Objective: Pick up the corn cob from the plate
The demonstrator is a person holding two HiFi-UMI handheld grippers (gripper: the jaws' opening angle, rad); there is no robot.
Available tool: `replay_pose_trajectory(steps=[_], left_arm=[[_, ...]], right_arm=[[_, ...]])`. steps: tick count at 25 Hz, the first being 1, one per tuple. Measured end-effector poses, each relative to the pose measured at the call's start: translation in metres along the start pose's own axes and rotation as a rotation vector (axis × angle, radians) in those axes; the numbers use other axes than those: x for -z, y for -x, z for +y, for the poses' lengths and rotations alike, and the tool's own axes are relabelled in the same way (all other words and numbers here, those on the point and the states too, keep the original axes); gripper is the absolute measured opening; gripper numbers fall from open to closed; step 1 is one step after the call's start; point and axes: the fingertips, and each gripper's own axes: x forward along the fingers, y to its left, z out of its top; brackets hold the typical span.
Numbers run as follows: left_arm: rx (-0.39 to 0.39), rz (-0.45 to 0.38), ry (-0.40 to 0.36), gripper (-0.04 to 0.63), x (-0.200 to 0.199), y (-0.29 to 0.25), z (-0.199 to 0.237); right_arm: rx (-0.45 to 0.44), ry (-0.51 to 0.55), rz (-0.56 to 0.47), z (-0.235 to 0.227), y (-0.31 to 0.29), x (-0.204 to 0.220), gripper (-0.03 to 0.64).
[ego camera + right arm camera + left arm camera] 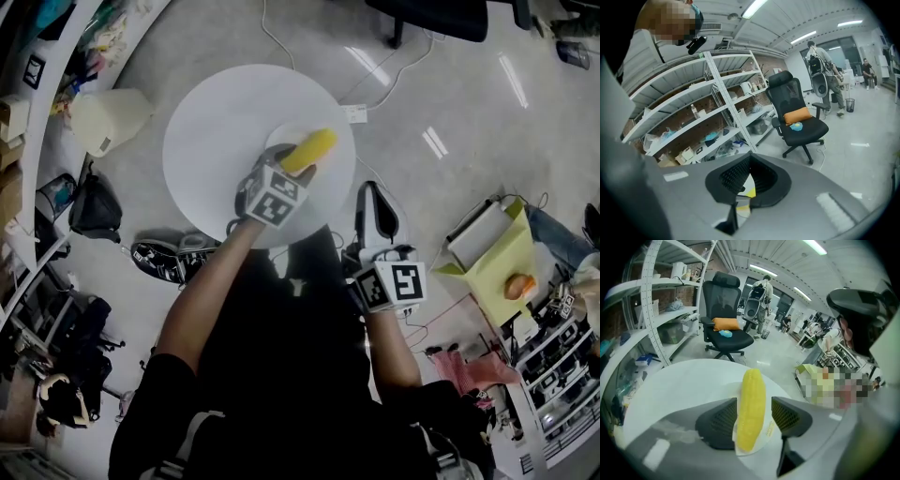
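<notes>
A yellow corn cob [309, 150] lies on a small white plate [277, 141] on the round white table [211, 141]. My left gripper [297, 172] reaches down over the cob's near end. In the left gripper view the corn cob [751, 408] runs lengthwise between the two dark pads of the left gripper [754, 401], which is open. A gap shows on the cob's right side, and the plate [769, 430] lies beneath. My right gripper [371, 199] hangs off the table's near right edge, over the floor. In its own view the right gripper [750, 159] is shut with nothing in it.
A black office chair [724, 329] with an orange cushion stands beyond the table. White shelving [693, 122] lines the left wall. On the floor lie a black bag [94, 206], shoes [164, 261] and a yellow-green box [492, 248]. A person [764, 291] stands far off.
</notes>
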Motion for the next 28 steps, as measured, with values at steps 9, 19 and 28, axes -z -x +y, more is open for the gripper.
replay_pose_trajectory(steps=[9,19,28], left_arm=[[0.038,0.053,-0.016,0.267,0.010,-0.021,0.002],[0.046,0.091,-0.021,0.273,0.016,-0.037,0.001],[0.002,0.104,-0.042,0.259,0.018,-0.045,0.006]], right_arm=[[0.006,-0.014,0.022,-0.005,-0.005,0.009,0.009],[0.019,-0.048,0.030,-0.016,-0.006,0.014,0.009],[0.017,-0.087,0.023,-0.017,-0.010,0.012,0.009]])
